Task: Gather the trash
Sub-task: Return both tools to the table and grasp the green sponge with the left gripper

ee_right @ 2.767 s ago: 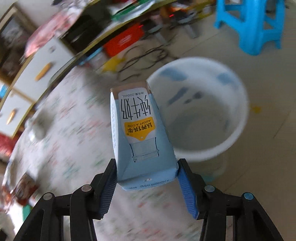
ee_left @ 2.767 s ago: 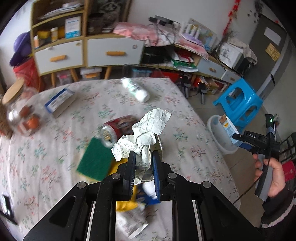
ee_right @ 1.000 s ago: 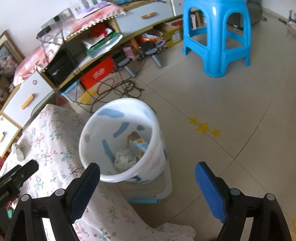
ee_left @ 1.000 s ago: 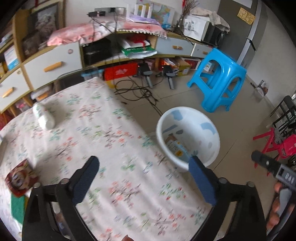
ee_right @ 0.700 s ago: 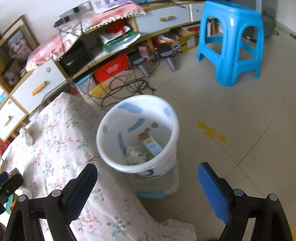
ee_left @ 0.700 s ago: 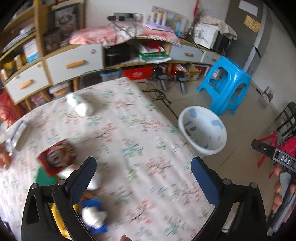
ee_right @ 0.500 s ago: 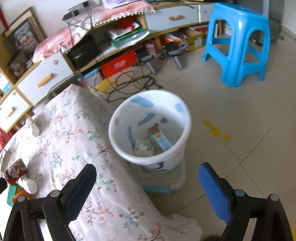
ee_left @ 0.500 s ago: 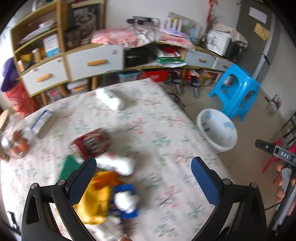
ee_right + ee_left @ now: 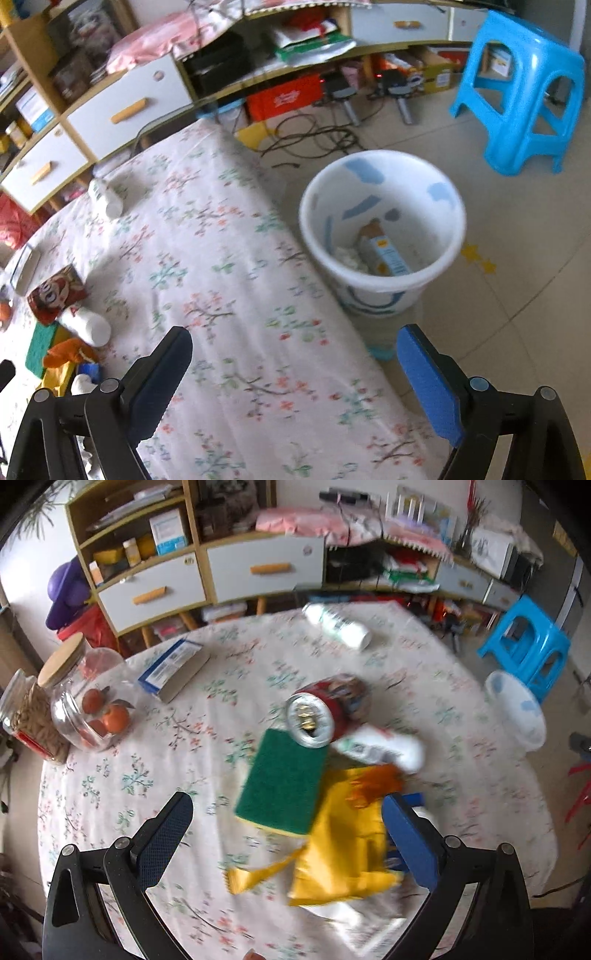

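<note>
Both tools empty: our left gripper (image 9: 286,834) has its jaws spread wide with nothing between them, and the right gripper (image 9: 293,373) is spread just as wide, also holding nothing. Using the red can (image 9: 327,709) as reference: the left gripper hangs above the table (image 9: 147,768) on the near side of the can, over the green sponge (image 9: 282,781) that touches the can's open end and the yellow wrapper (image 9: 340,853) beyond the sponge toward us. A white tube (image 9: 380,747) lies just beside the can on the bin side; a white bottle (image 9: 336,626) sits well apart on the far side. The waste bin (image 9: 382,225) stands on the floor off the table edge, already holding a carton (image 9: 382,253) and some crumpled paper (image 9: 347,256). We judge we're between drops, picking the next piece. Next move: lower the left gripper onto the wrapper or the can, close squarely on one item without dragging the sponge, then carry it over to the bin. Frames are blurred, so the small bits near the wrapper are unclear.
</note>
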The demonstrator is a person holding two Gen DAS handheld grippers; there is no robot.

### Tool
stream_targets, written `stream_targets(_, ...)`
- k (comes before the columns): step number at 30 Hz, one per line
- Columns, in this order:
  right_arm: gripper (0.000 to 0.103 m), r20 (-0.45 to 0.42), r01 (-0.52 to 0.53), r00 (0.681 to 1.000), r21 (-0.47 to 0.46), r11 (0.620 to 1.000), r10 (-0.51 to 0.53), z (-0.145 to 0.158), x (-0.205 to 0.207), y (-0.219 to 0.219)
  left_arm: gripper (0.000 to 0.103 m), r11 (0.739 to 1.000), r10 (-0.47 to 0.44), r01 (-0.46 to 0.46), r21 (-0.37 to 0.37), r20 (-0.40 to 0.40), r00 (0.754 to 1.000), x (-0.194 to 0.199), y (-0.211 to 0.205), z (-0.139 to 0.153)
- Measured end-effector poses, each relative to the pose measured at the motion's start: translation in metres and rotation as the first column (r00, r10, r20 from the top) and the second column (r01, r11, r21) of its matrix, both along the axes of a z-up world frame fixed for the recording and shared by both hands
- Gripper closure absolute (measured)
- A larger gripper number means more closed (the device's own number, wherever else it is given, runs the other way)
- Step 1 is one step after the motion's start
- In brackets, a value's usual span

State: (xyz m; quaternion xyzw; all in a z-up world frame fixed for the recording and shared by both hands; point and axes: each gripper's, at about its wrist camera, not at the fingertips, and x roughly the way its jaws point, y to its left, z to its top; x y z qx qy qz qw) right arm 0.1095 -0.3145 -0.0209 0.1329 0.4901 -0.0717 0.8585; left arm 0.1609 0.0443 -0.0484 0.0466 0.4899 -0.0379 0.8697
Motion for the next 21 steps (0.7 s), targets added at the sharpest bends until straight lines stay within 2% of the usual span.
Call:
stream_targets(3, 0.01, -0.011, -0.018, 1.0, -0.017, 1.0, 0.017, -0.004, 0.007, 0.016, 0.0, 1.0, 0.009, -0.009, 0.013, -0.022, 1.0, 0.012, 0.009, -0.011)
stream_targets(13, 0.01, -0.045, -0.065, 0.997, -0.045, 0.997, 0.063, -0.023, 0.035, 0.057, 0.003, 0.999, 0.023, -0.029, -0.042, -0.143, 0.989, 0.046, 0.017, -0.052)
stream_targets(17, 0.01, -0.055, -0.081, 0.995, -0.039, 0.996, 0.079, -0.031, 0.046, 0.071, 0.014, 0.996, 0.016, -0.03, -0.087, -0.159, 0.987, 0.052, 0.022, -0.059)
stream_targets(19, 0.01, -0.056, -0.093, 0.994, -0.032, 0.995, 0.091, -0.035, 0.053, 0.08, 0.023, 0.989, 0.009, -0.035, -0.143, -0.178, 0.984, 0.054, 0.026, -0.061)
stream_targets(20, 0.01, -0.055, -0.1, 0.994, -0.032, 0.994, 0.099, -0.036, 0.055, 0.085, 0.034, 0.983, -0.003, -0.032, -0.179, -0.191, 0.982, 0.055, 0.026, -0.062)
stream_targets(21, 0.01, -0.054, -0.108, 0.993, -0.033, 0.994, 0.106, -0.037, 0.057, 0.09, 0.038, 0.979, -0.014, -0.027, -0.204, -0.199, 0.98, 0.055, 0.026, -0.062)
